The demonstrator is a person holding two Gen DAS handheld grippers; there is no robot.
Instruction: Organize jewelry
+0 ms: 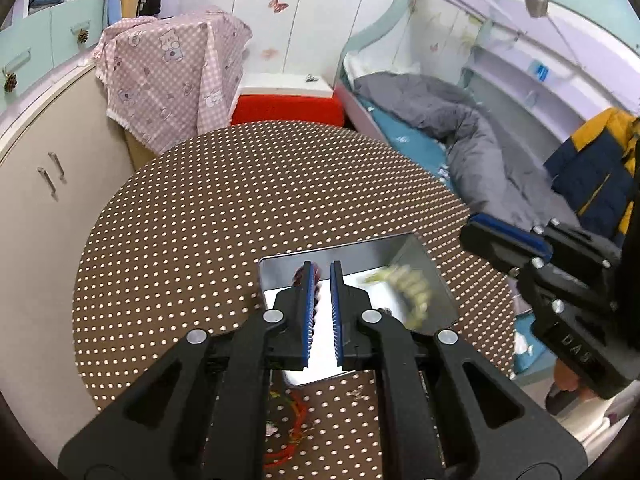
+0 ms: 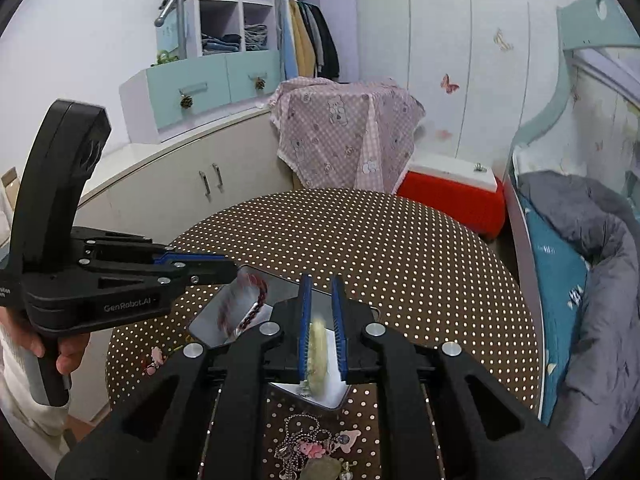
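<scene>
left gripper (image 1: 320,304) pinching dark red beaded bracelet (image 2: 252,300) | right gripper (image 2: 320,332), pale yellow beaded bracelet (image 2: 319,344) loose between parted pads, over shiny metal tray (image 1: 384,252) | reading "GenRobot.AI"

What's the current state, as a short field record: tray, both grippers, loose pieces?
table: round, brown dotted cloth
tray: shiny metal tray at the near edge
left gripper: over the tray, seems shut on the dark red bracelet
right gripper: over the tray, open
pale bracelet: blurred, in the tray, clear of the right pads
loose: charm necklace, red cord, both on the cloth
</scene>
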